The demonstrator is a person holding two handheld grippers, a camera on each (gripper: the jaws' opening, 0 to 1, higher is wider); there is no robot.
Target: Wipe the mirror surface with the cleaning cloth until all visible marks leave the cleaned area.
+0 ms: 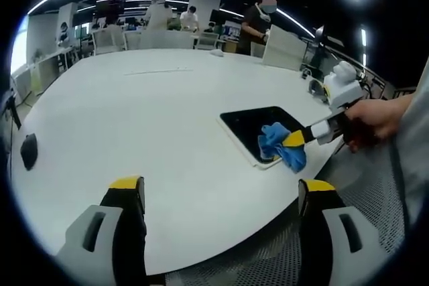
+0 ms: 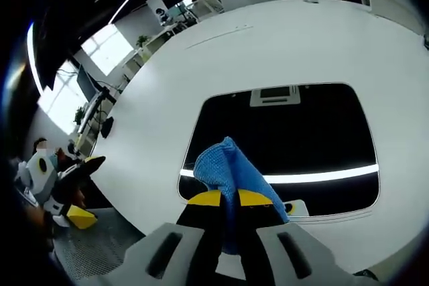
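A dark rectangular mirror (image 1: 251,125) with a white frame lies flat on the white table, near its right edge. My right gripper (image 1: 293,139) comes in from the right, held by a hand, and is shut on a blue cleaning cloth (image 1: 278,147) that rests on the mirror's near corner. In the right gripper view the mirror (image 2: 301,132) reflects ceiling lights, and the blue cloth (image 2: 224,165) is pinched between my yellow-tipped right gripper (image 2: 230,198) over the mirror's near edge. My left gripper (image 1: 221,189) stands open above the table's near edge, with nothing between its jaws.
The large white table (image 1: 147,112) stretches far back, with a black object (image 1: 29,151) at its left edge. People and white chairs (image 1: 107,38) stand beyond the far side. The other gripper (image 2: 64,185) shows low at the left of the right gripper view.
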